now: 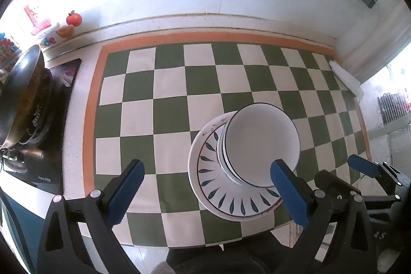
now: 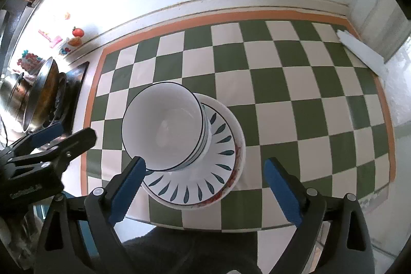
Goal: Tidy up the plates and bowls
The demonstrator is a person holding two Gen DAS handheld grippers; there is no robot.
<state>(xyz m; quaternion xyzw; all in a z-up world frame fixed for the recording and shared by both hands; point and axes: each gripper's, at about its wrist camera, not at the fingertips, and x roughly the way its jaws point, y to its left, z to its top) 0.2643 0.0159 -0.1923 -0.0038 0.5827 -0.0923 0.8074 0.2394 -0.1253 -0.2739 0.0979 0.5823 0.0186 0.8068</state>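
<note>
Looking straight down on a checkered mat (image 1: 169, 104) – green and white squares with an orange border – that covers the counter. Everything below is placed relative to that mat.

Near the mat's front edge sits a stack of plates (image 1: 218, 186), the top one white with dark leaf marks around the rim and a plate with a reddish pattern peeking out under it. On those plates is a nested stack of white bowls (image 1: 262, 145) with thin dark rims, standing upright, set a bit off-centre on the plates.

The left gripper (image 1: 208, 186) hangs over the mat's front edge with its blue fingers (image 1: 125, 189) spread wide – nothing between them is gripped, though one finger overlaps the bowls in this view. The right gripper (image 2: 208, 184) is the same story: spread wide, empty, above the front of the mat, with the dish stack just off its left finger.

Off the mat's left side there's a wok (image 1: 23, 94) on a stove, and behind that some fruit ornaments (image 1: 73, 19) on the back ledge. A white strip (image 2: 359, 50) lies on the mat's far right corner.
</note>
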